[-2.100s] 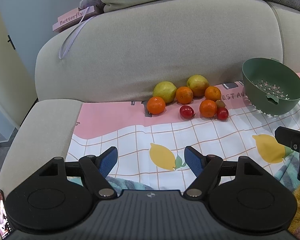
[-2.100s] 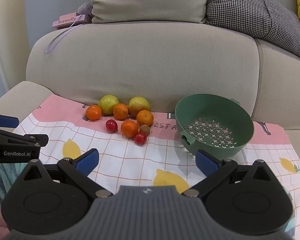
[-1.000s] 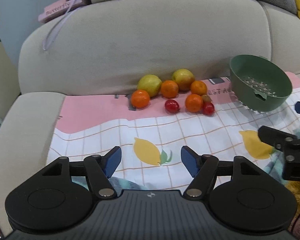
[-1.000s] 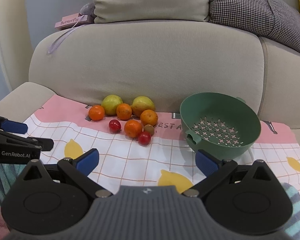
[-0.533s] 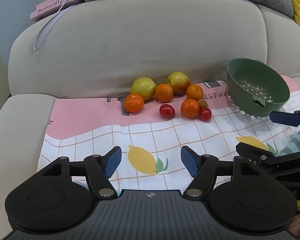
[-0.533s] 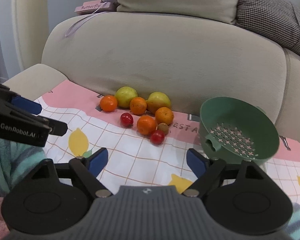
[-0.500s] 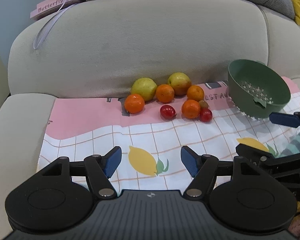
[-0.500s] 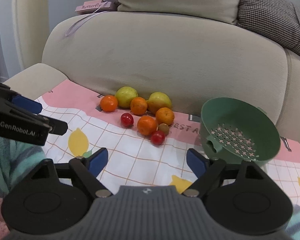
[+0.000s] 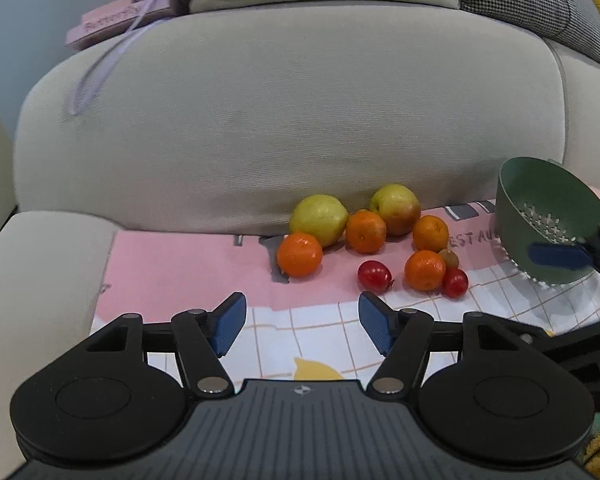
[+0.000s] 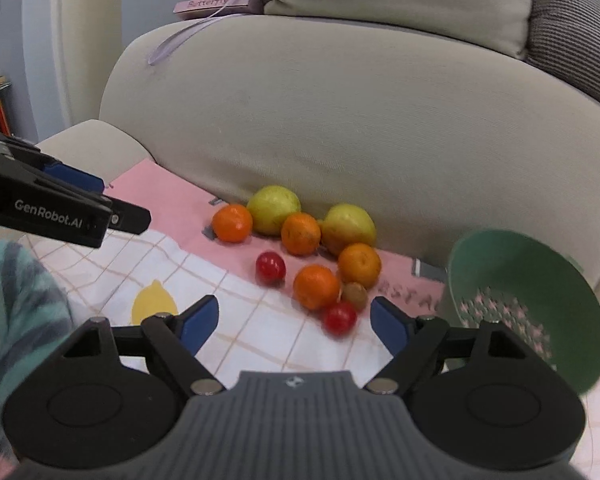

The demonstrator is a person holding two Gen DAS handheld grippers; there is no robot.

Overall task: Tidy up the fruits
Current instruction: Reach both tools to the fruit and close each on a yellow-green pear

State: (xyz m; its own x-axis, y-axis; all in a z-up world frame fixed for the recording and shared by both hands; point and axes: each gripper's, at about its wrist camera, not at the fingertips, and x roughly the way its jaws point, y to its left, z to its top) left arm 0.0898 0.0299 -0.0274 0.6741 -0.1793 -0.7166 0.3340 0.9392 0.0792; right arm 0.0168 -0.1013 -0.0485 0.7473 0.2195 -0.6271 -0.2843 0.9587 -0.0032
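sofa cloth [image 9: 188,276]: fruits [image 9: 372,236] beyond left gripper [image 9: 300,320]

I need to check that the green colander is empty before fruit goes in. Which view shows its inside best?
The right wrist view: the green colander opens toward the camera, showing its perforated bottom with no fruit, though slightly blurred. In the left wrist view the colander sits at the edge, partly hidden behind the other tongs.

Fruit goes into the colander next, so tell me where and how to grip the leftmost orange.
Grip the leftmost orange across its round middle, coming from the front and above with the left gripper, whose jaws are closing on nothing. Its front and left sides look clear; the yellow-green fruit crowds its back right, so that side likely gives a finger no room.
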